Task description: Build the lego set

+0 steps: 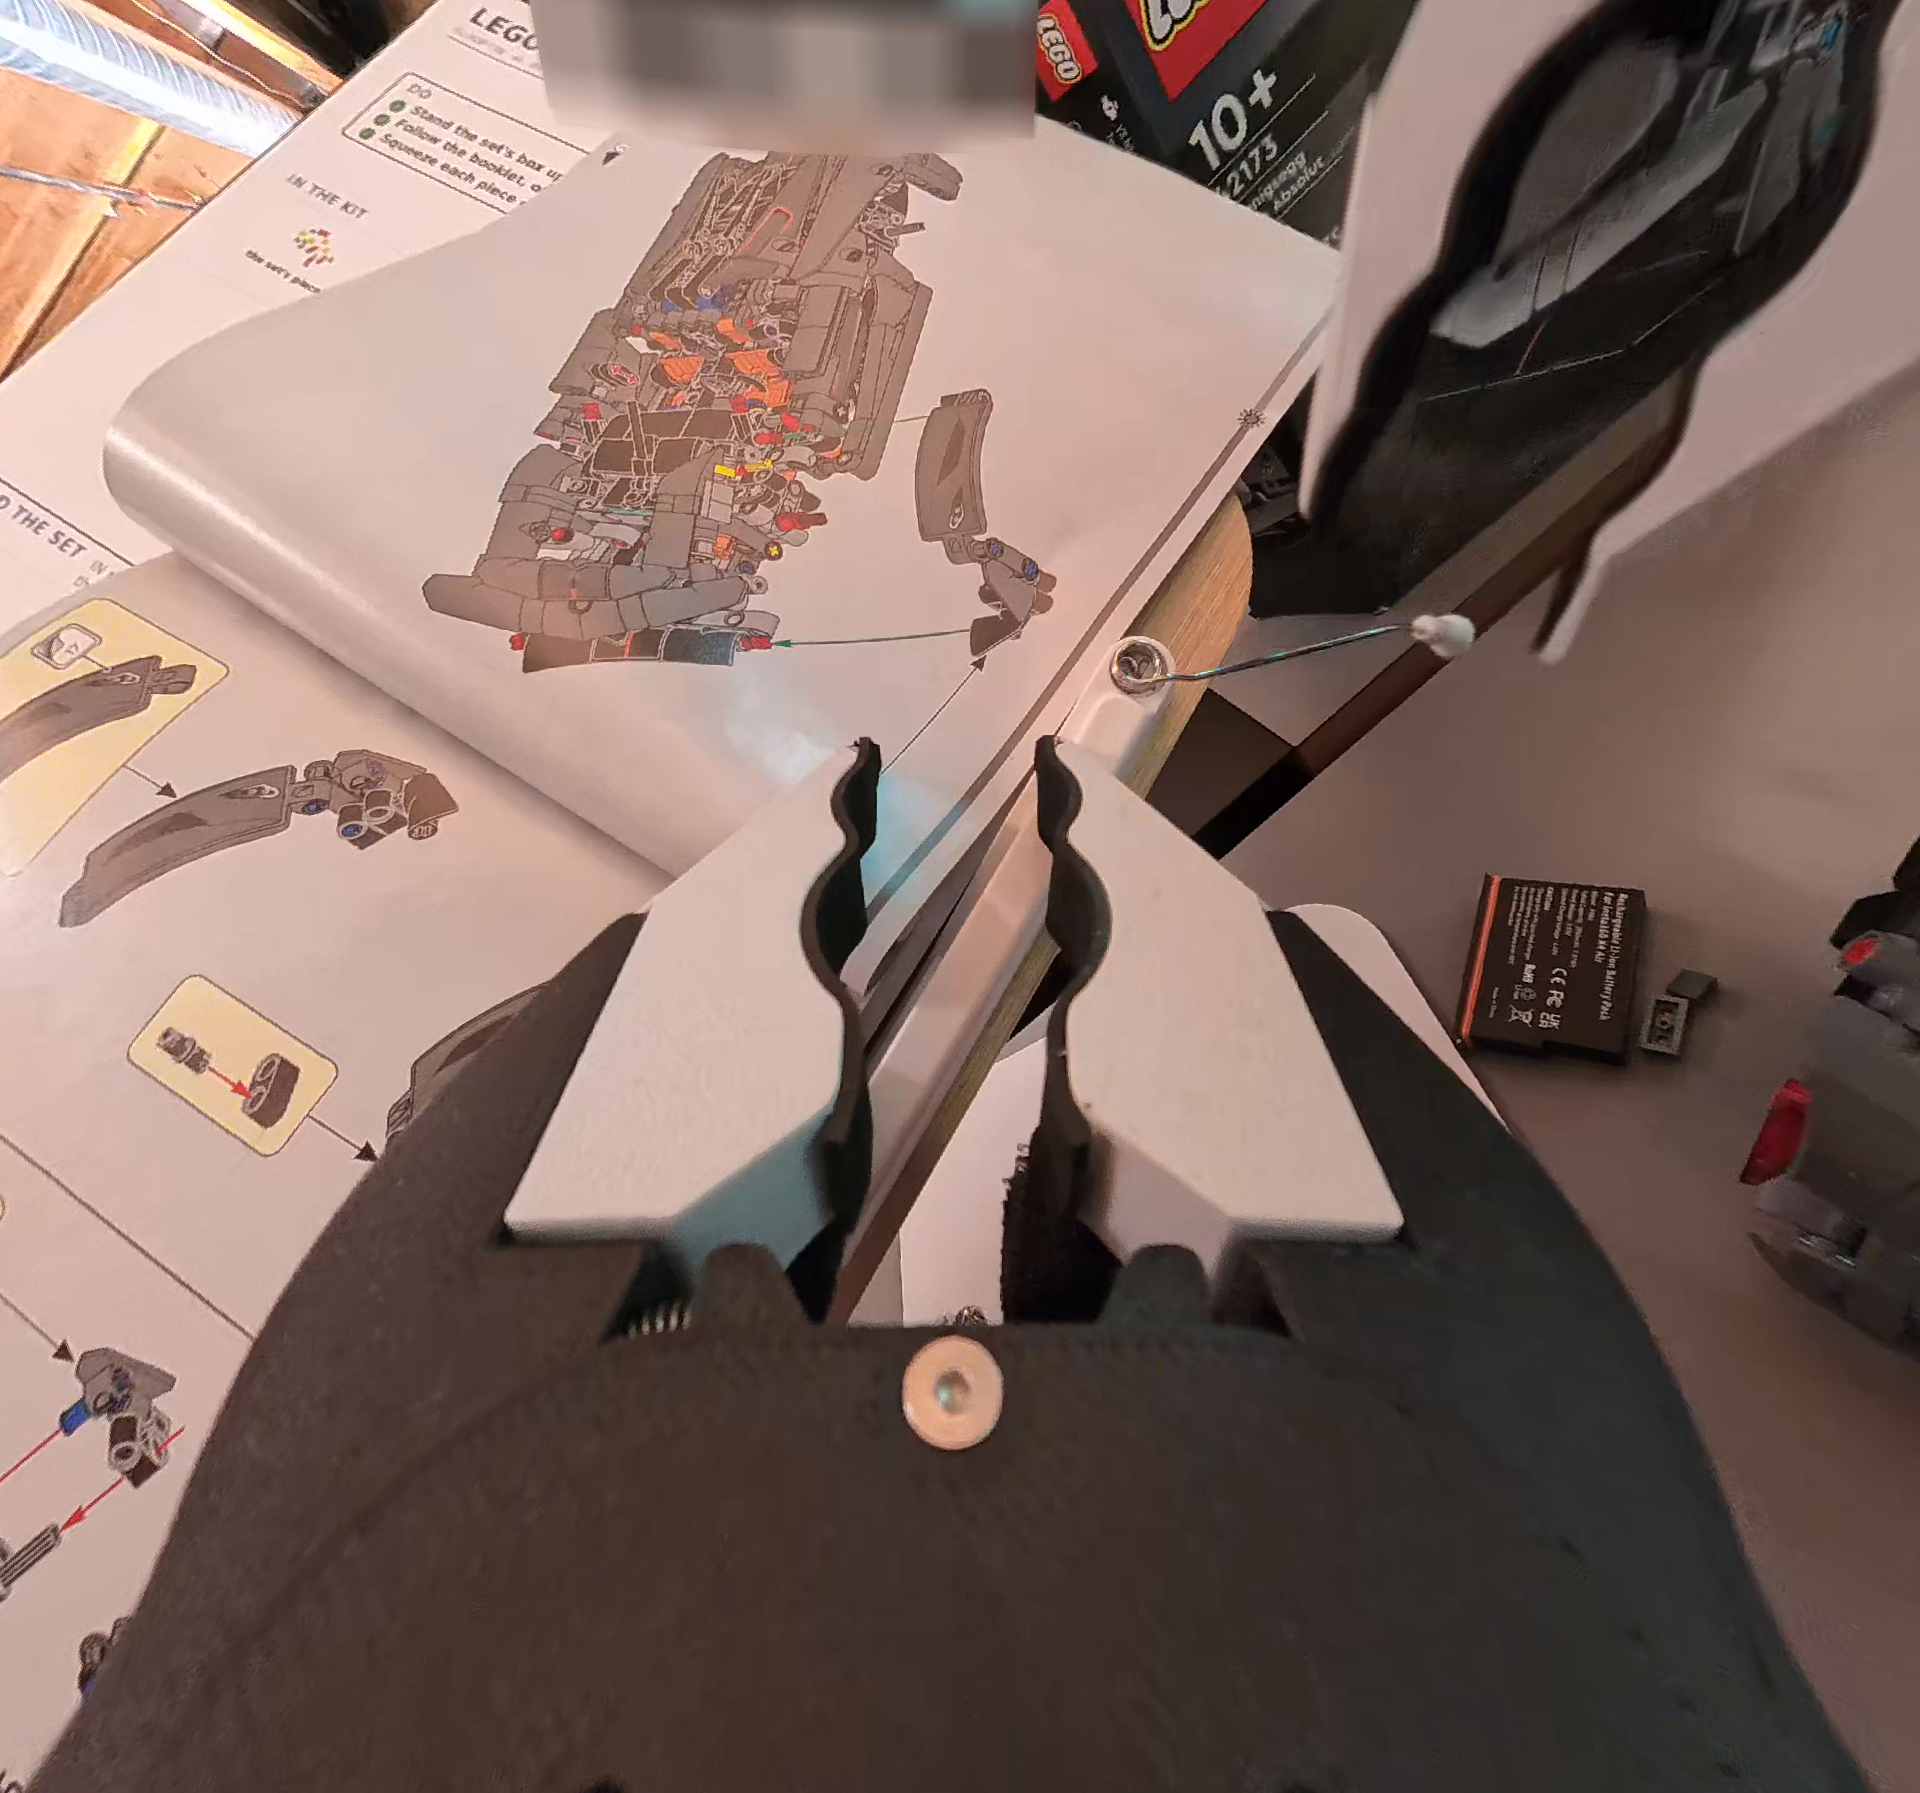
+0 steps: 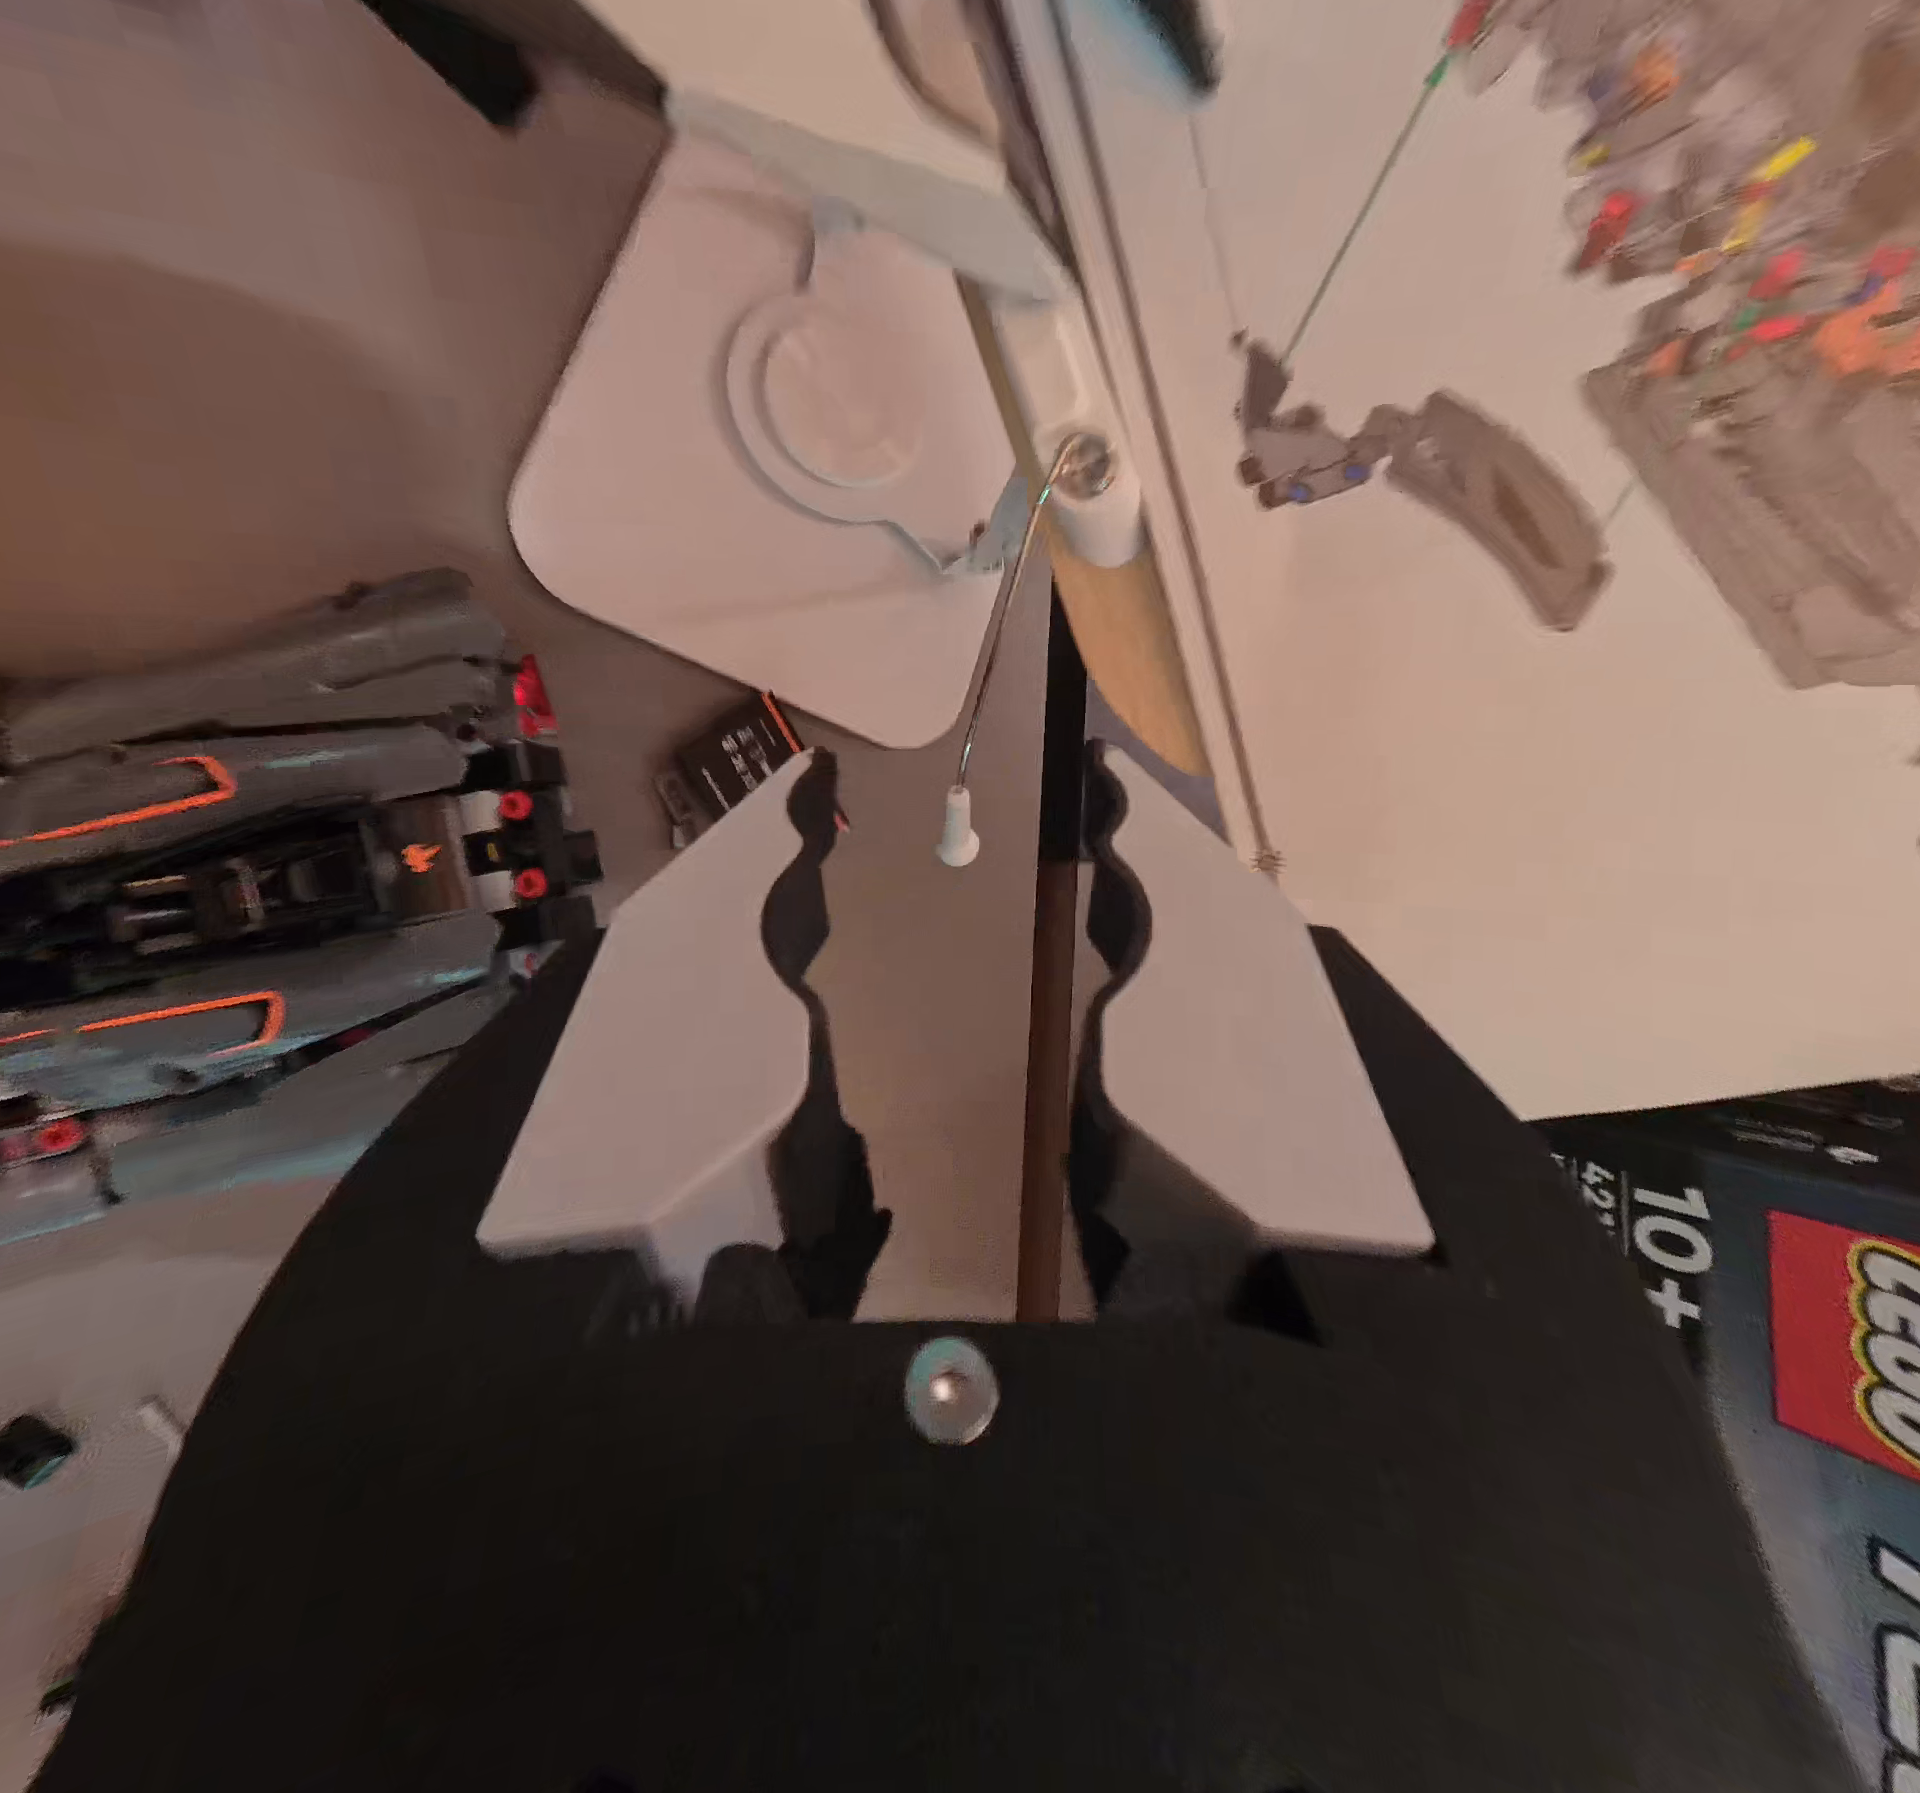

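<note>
The open instruction booklet (image 1: 623, 496) rests on a wooden stand (image 1: 1195, 580). My left gripper (image 1: 954, 756) hovers over the booklet's right edge. Its pads stand apart, the page edge runs between them, and nothing is pressed. A metal wire page holder (image 1: 1288, 647) with a white tip (image 1: 1444, 631) sticks out from the stand. My right gripper (image 2: 958, 756) is open, with the wire's white tip (image 2: 956, 834) loose between its fingers. It also shows blurred in the left wrist view (image 1: 1444, 538). The grey and orange car model (image 2: 260, 860) lies to the left.
The set's dark box (image 1: 1195, 29) stands behind the booklet and also shows in the right wrist view (image 2: 1818, 1380). A black battery pack (image 1: 1553, 969) and small grey pieces (image 1: 1678, 1011) lie on the table. A white rounded plate (image 2: 748, 517) sits beside the stand. The left gripper's tips are roughly 9 centimetres from the right gripper's.
</note>
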### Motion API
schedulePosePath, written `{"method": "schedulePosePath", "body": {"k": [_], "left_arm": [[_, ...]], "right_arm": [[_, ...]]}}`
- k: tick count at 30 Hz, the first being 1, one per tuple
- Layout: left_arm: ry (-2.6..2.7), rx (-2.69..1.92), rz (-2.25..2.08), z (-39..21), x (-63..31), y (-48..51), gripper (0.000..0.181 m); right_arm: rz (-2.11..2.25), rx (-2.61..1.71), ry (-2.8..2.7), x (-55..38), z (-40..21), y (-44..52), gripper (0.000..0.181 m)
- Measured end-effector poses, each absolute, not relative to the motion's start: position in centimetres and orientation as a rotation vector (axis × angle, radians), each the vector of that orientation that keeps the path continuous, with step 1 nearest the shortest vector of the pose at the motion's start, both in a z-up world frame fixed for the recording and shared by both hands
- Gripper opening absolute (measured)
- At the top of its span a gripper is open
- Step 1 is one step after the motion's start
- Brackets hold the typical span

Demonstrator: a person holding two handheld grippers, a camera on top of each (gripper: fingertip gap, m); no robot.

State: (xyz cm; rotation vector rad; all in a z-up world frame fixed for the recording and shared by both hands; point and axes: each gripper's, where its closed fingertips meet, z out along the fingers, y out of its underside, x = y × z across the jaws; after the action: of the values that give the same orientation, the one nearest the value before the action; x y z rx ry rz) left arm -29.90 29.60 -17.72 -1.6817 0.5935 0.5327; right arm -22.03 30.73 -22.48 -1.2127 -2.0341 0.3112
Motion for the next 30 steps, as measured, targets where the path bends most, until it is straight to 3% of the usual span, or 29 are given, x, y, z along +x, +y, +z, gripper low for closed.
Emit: {"method": "schedulePosePath", "body": {"k": [2, 6, 8, 11, 16, 20, 28, 30], "left_arm": [[0.585, -1.679, 0.525, -17.7, -29.9, 29.6, 0.028], [0.580, -1.670, 0.536, -17.7, -29.8, 29.7, 0.028], [0.577, -1.668, 0.531, -17.8, -29.8, 29.7, 0.028], [0.577, -1.668, 0.529, -17.8, -29.8, 29.7, 0.028], [0.581, -1.662, 0.519, -17.8, -29.8, 29.6, 0.028], [0.581, -1.663, 0.523, -17.8, -29.8, 29.7, 0.027], [0.573, -1.664, 0.534, -17.8, -29.8, 29.7, 0.027], [0.577, -1.663, 0.543, -17.8, -29.8, 29.6, 0.026]], "right_arm": [[0.450, -1.172, -1.935, -21.7, -18.8, 30.7, 0.046], [0.592, -1.165, -1.551, -22.6, -9.4, 35.6, 0.075], [0.580, -1.165, -1.485, -24.2, -7.4, 37.8, 0.112], [0.439, -1.279, -1.427, -26.6, -8.0, 42.3, 0.136], [0.437, -1.405, -1.460, -28.6, -10.7, 44.6, 0.109], [0.470, -1.409, -1.454, -29.0, -11.6, 44.4, 0.106], [0.426, -1.348, -1.495, -29.1, -11.5, 43.3, 0.076], [0.406, -1.332, -1.510, -29.1, -11.4, 43.1, 0.058]]}}
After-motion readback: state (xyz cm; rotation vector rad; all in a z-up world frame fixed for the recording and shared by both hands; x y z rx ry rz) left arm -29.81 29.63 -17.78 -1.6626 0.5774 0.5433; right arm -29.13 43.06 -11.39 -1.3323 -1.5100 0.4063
